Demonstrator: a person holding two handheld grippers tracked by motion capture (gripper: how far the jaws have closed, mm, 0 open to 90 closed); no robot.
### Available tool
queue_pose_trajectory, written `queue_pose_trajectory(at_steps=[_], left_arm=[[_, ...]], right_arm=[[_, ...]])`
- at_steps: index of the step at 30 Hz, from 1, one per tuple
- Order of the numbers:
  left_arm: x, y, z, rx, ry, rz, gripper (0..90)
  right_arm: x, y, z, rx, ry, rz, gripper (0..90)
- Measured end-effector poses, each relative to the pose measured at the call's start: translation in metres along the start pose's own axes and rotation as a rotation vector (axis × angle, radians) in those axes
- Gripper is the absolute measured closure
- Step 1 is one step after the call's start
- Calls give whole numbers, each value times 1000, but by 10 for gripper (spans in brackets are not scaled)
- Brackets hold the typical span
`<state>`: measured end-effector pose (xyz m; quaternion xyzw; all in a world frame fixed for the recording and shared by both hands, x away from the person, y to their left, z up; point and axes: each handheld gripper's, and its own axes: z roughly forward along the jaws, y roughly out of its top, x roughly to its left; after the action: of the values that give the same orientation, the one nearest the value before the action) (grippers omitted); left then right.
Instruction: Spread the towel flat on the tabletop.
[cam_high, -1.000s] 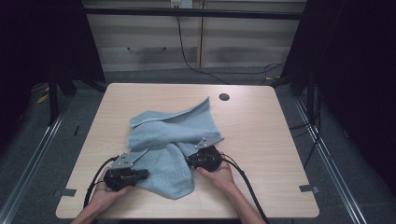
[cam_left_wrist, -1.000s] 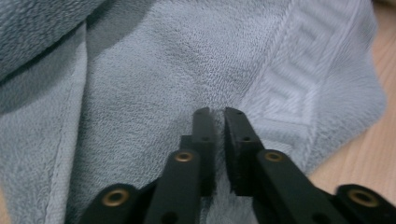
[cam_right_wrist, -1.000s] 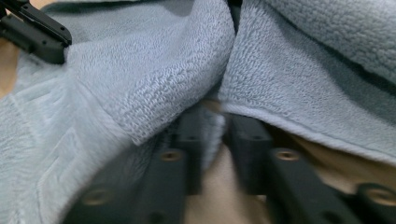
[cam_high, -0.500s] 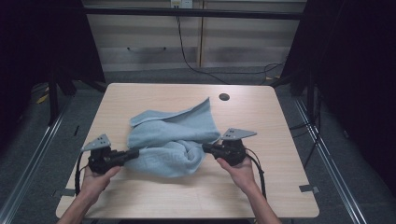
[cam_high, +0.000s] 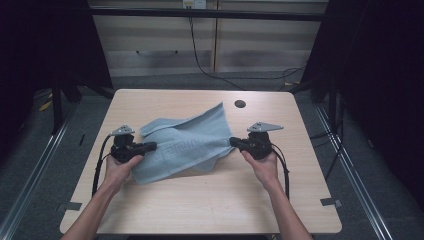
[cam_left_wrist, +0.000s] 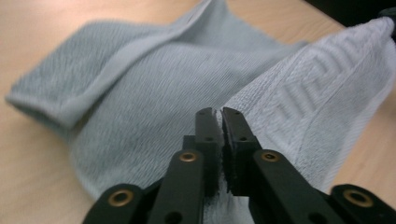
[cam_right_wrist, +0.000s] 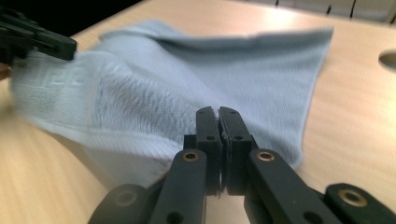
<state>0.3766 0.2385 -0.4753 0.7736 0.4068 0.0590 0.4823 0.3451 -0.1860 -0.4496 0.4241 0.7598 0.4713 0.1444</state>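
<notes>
A light blue towel (cam_high: 185, 142) with a woven key-pattern band hangs stretched between my two grippers above the middle of the table. My left gripper (cam_high: 150, 146) is shut on the towel's left corner. In the left gripper view the towel (cam_left_wrist: 154, 88) spreads ahead of the closed left gripper (cam_left_wrist: 217, 112), with cloth pinched between the jaws. My right gripper (cam_high: 234, 142) is shut on the towel's right corner. The right gripper view shows the towel (cam_right_wrist: 196, 84) running away from the right gripper (cam_right_wrist: 218, 110) toward the other gripper (cam_right_wrist: 37, 39). The towel's far part rests folded on the table.
The wooden table (cam_high: 200, 200) has a round cable hole (cam_high: 240, 104) near its far edge. Cables trail from both grippers toward the person's forearms. Dark floor and metal rails flank the table on both sides.
Both grippers have moved apart, left one leftward and right one rightward, pulling the bunched towel out wide between them. The towel has lifted and spread from a crumpled heap.
</notes>
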Motion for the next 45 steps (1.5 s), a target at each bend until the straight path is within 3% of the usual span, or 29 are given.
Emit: queue_pose_trajectory(at_steps=[3, 4, 6, 9, 10, 11, 12, 13, 15, 16, 19, 20, 22, 23, 25, 27, 30, 35, 38, 40, 43, 45], left_arm=[[-2, -2, -12, -12, -22, 1, 711], [-4, -2, -19, -17, -27, 18, 650], [-9, -6, -31, -15, 5, 72, 566], [-6, -17, -38, 10, 27, 86, 439], [-4, -22, -38, 26, 23, 90, 414], [-4, -28, -39, 20, 45, 75, 406], [-5, -33, -40, 7, 32, 64, 375], [-7, -37, -41, 18, 16, 72, 372], [-16, -42, -47, 55, 38, 106, 365], [-18, -44, -51, 47, 36, 103, 363], [-27, -52, -74, -8, 43, 134, 395], [-30, -55, -81, -29, 22, 145, 437], [-37, -61, -87, -45, -38, 196, 624], [-40, -64, -85, -23, -75, 216, 663], [-41, -69, -77, 8, -89, 225, 700], [-38, -74, -66, 66, -90, 226, 690], [-34, -76, -57, 98, -83, 211, 615], [-35, -78, -47, 143, -47, 223, 450], [-41, -80, -41, 160, 12, 268, 421], [-44, -79, -40, 156, 67, 295, 563], [-40, -76, -45, 130, 47, 250, 764], [-37, -72, -53, 83, 14, 195, 796]], right_arm=[[-4, -9, 4, 19, -4, 15, 878], [-3, -12, 4, 22, -6, 16, 878], [-2, -17, 3, 22, -3, 18, 877], [1, -22, 0, 24, 1, 15, 877], [1, -23, -1, 25, 2, 18, 877], [1, -23, -2, 24, 5, 17, 877], [2, -24, -2, 23, 7, 17, 877], [2, -24, -3, 23, 7, 17, 877], [2, -25, -3, 26, 8, 15, 877], [2, -25, -3, 25, 9, 16, 877], [3, -27, -6, 15, 16, 17, 877], [4, -28, -6, 17, 19, 19, 876], [5, -30, -6, 21, 20, 15, 877], [5, -31, -7, 22, 22, 16, 876], [7, -33, -8, 18, 23, 16, 877], [8, -34, -10, 17, 28, 23, 877], [7, -36, -13, 9, 33, 23, 877], [6, -39, -13, 8, 36, 34, 876], [8, -41, -13, 14, 42, 28, 876], [9, -41, -14, 18, 42, 28, 876], [9, -40, -17, 9, 42, 25, 876], [10, -38, -22, -1, 44, 23, 876]])
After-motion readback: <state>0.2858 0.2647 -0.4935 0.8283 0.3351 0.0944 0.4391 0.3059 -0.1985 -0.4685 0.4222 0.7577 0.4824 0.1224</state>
